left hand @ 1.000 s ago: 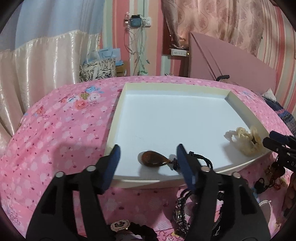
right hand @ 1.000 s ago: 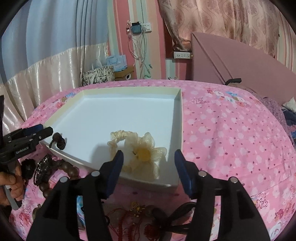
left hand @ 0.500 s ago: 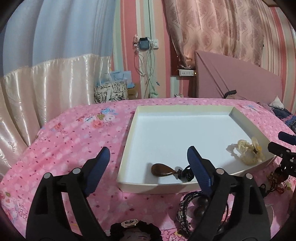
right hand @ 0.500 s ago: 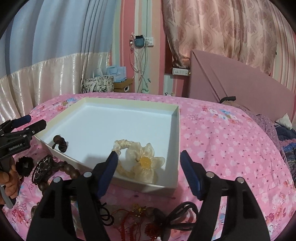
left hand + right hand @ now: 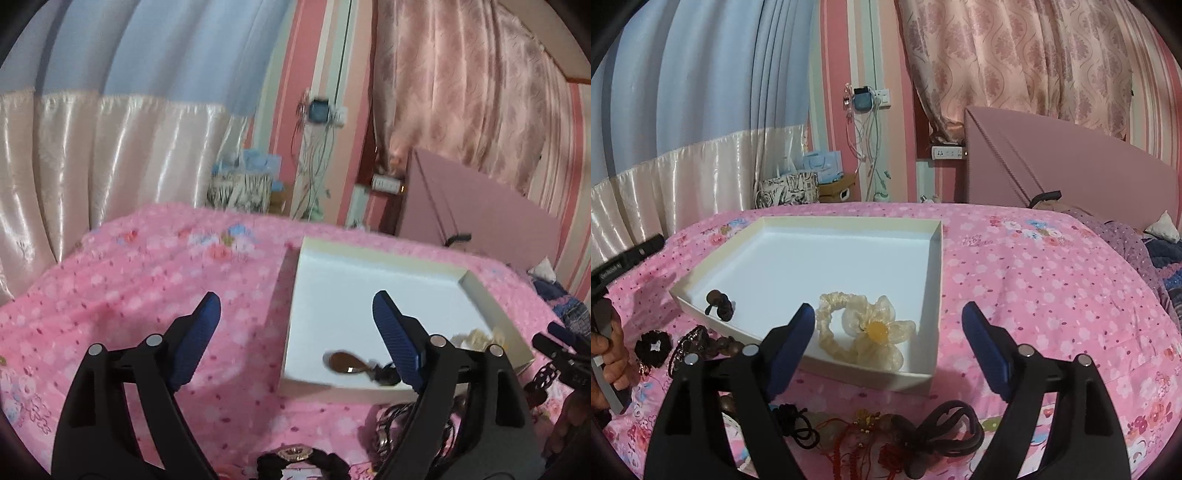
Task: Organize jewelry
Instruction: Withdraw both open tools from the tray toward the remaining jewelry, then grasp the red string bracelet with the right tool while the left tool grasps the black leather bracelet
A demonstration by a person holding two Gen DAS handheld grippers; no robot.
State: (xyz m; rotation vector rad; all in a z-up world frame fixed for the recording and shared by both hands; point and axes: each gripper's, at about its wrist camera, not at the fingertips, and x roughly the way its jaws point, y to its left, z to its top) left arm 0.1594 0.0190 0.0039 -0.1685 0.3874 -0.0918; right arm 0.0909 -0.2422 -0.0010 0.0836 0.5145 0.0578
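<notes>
Both my claws hang with jaws spread wide and nothing between them: the left gripper over the pink floral bedspread to the left of the white tray, the right gripper over the tray's near right corner. Two pieces already lie inside: the brown teardrop pendant with its dark cord at the near left edge, and the cream flower scrunchie near the right wall.

The rest waits on the bedspread in front of the tray. Nearest my right claw is a tangle of red cord charms and a dark cord loop; further left lie a wooden bead bracelet and a black scrunchie (the left view also shows a black hair tie with a gold ornament at its bottom edge).

I judge the step in hand to be picking the next piece. To do it well, I would bring the right claw down onto the dark cord loop where it stands clear of the red strands, so closing takes one item and not the whole knot. I would lift slowly, watch for trailing cords, then set it in the bare far half of the tray, apart from the scrunchie.
</notes>
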